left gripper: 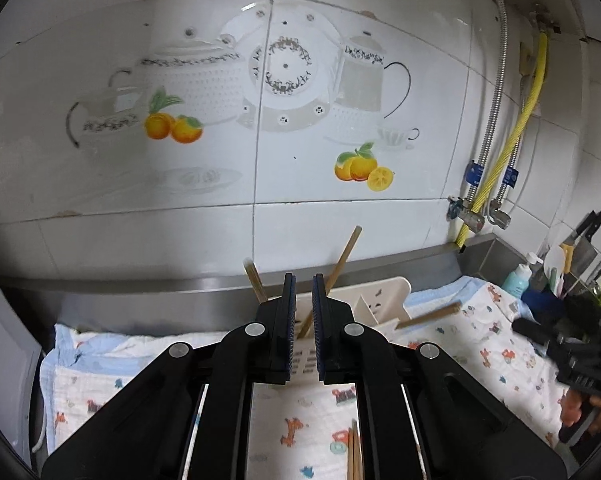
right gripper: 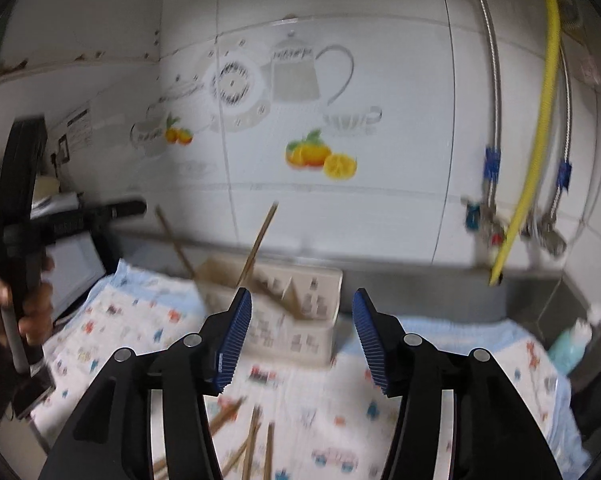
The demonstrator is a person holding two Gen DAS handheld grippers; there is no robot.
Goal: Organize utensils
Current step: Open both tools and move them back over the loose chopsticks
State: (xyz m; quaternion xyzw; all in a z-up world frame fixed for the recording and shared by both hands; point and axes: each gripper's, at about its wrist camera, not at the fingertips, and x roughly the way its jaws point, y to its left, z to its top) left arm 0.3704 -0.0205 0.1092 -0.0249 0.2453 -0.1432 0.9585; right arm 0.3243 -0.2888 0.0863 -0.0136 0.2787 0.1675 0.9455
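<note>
A cream utensil caddy (left gripper: 384,300) (right gripper: 300,300) stands on a patterned cloth by the wall. Wooden chopsticks (left gripper: 342,264) (right gripper: 260,236) lean out of it; one (left gripper: 428,315) lies over its right rim. Loose chopsticks (right gripper: 252,436) (left gripper: 353,456) lie on the cloth in front. My left gripper (left gripper: 303,280) hovers just before the caddy, jaws nearly closed with a narrow gap and nothing between them. My right gripper (right gripper: 302,300) is open and empty above the loose chopsticks. Each gripper shows in the other's view: the right (left gripper: 572,344) and the left (right gripper: 20,216).
The patterned cloth (left gripper: 480,344) (right gripper: 140,320) covers a steel counter against a tiled wall. Hoses and valves (left gripper: 480,208) (right gripper: 520,224) hang at the right. A knife rack and bottles (left gripper: 572,264) stand at the far right.
</note>
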